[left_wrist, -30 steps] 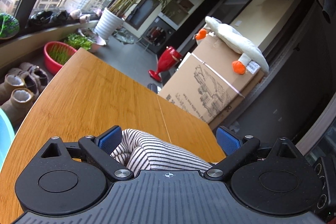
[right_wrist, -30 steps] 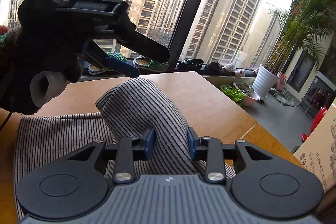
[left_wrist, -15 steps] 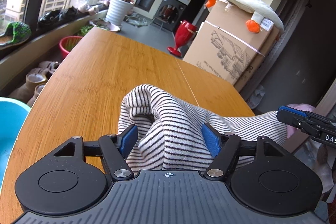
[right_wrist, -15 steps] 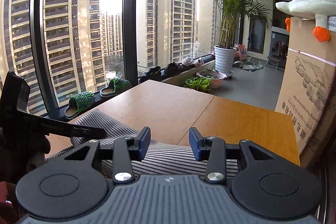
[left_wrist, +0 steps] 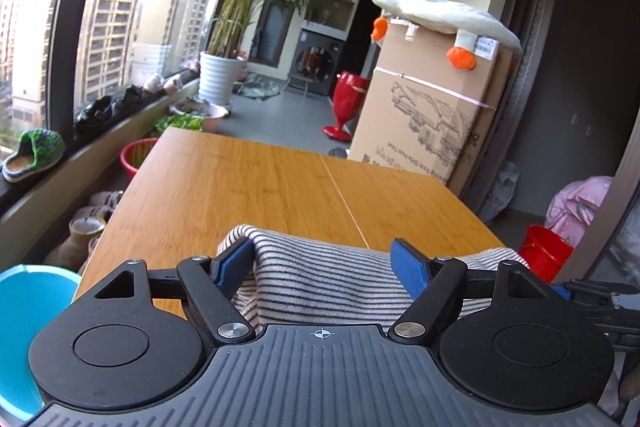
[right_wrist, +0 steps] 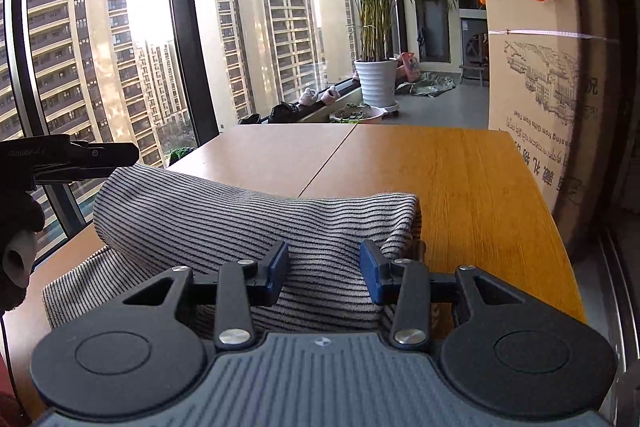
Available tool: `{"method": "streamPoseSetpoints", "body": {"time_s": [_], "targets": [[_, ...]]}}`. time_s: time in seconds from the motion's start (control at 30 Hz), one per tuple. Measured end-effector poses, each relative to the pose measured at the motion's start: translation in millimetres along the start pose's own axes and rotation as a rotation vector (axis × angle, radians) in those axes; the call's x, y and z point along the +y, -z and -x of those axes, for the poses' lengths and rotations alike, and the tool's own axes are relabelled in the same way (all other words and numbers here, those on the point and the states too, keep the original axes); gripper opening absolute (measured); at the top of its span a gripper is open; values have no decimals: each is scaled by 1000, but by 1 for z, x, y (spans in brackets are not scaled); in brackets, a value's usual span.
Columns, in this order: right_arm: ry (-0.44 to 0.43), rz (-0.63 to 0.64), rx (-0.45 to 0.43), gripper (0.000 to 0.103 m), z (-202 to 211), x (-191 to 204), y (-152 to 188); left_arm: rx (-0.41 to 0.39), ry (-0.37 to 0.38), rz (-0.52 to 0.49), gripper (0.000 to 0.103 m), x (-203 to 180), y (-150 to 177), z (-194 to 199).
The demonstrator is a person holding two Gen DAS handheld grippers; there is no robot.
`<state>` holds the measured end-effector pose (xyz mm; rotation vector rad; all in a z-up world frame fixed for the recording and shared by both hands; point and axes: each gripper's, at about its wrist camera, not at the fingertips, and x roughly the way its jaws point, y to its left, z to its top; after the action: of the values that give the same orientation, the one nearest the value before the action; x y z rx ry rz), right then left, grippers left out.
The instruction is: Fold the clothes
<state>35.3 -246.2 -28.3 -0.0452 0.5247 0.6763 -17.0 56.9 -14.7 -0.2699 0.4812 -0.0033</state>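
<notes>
Left gripper jaws opening, right gripper part-open

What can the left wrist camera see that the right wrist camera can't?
Only the left wrist view shows a blue tub, a red vase, a red bucket, a pink bundle and a green slipper on the sill.

Only the right wrist view shows the striped garment's long folded roll and the tall window frame.

Both show the wooden table, the potted palm, the cardboard box with a plush goose on top, and striped cloth between blue fingers. The left gripper's jaws are opening.
</notes>
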Motion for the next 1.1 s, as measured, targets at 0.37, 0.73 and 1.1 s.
{"method": "streamPoseSetpoints", "body": {"time_s": [0.37, 0.73, 1.1], "targets": [[-71, 33, 23, 55, -5, 10, 1, 65, -6, 49, 91, 14, 20, -27], [-11, 86, -6, 62, -32, 17, 0, 44, 4, 72, 95, 26, 11, -59], [31, 33, -33, 62, -47, 3, -15, 39, 31, 72, 95, 27, -2, -89]]}}
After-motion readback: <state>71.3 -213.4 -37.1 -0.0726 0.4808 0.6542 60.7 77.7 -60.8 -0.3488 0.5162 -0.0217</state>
